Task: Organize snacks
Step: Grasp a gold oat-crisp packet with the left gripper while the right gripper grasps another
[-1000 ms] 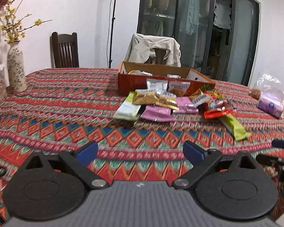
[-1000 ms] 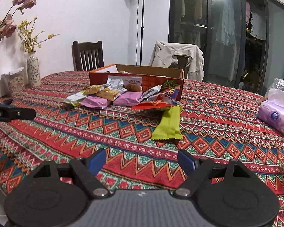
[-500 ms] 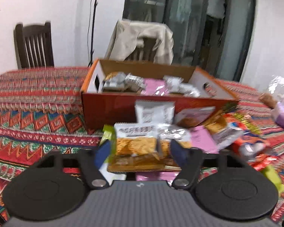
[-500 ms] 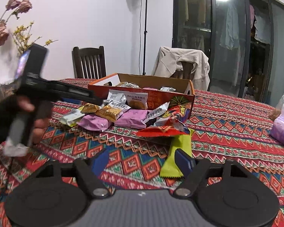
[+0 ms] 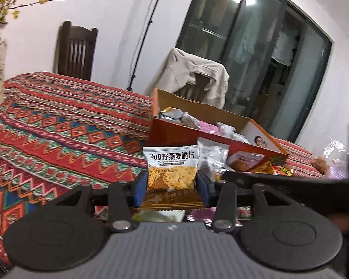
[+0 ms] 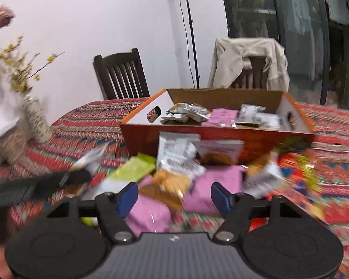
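An oat crisp packet (image 5: 172, 169), white above and orange below, stands upright between my left gripper's (image 5: 171, 191) blue pads; the jaws are closing and press on its sides. Behind it is the orange cardboard box (image 5: 188, 137) with several packets inside. In the right wrist view my right gripper (image 6: 174, 197) hangs over the snack pile in front of the box (image 6: 144, 139). Its jaws are closing, and the pads touch nothing. Under them lie a pink packet (image 6: 149, 211) and an orange-brown packet (image 6: 165, 190). The left gripper shows as a dark blur at the left of that view.
A patterned cloth (image 5: 58, 127) covers the table. A vase with yellow flowers (image 6: 37, 121) stands at the left edge. A dark chair (image 6: 121, 79) and a chair with a beige jacket (image 6: 249, 58) stand behind the box. A clear bag (image 5: 332, 155) lies far right.
My left gripper moved into the pile, narrowed onto the oat crisp packet and now has it upright. My right gripper moved forward to the pile and its jaws narrowed.
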{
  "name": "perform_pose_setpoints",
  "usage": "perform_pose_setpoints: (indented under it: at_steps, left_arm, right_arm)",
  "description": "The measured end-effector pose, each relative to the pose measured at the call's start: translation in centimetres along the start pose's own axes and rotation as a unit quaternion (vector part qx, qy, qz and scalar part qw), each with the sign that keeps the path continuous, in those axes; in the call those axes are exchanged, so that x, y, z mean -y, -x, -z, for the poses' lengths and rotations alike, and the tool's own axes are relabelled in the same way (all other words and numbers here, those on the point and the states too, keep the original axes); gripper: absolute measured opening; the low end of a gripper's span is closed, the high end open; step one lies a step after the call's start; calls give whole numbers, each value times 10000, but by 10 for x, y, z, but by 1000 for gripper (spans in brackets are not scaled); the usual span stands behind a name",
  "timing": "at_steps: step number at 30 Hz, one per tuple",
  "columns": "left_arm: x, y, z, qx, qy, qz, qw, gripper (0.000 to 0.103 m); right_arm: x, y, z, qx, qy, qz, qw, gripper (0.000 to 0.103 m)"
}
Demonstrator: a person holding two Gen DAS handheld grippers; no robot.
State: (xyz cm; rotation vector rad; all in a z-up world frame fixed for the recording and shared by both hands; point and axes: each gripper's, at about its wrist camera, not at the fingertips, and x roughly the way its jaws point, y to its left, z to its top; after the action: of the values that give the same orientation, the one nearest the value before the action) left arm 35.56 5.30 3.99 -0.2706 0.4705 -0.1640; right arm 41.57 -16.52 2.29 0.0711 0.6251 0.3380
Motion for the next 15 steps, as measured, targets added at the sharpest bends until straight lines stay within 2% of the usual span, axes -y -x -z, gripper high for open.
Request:
perform_pose_setpoints:
  at_steps: [2,3,6,8,11,15]
  left_arm:
    - [-3,1,0,-3,41,-31,10000,45]
    - [-3,3,-1,19,39,-12,10000,45]
    - [-2,11,-1,82,-31,54,9999,45]
    - [2,19,2,90,-86,37,9999,45]
    - [5,35,7,75,-92,17,9999,45]
    - [13,63,23,36,-199,32,9998,45]
  right_arm:
    - [-5,-27,-5,-160,-54,195,9997,65]
    - [-5,-36,-5,-221,-171,191,9994,58]
    - [-12,-47,-1,-270,-171,252,9992,46]
    - [-16,-46,3,-213,-14,331,9992,45]
    - [-21,-26,3,-76,85,288,9995,43]
    - [-27,32,12,259,407,164,9987,43]
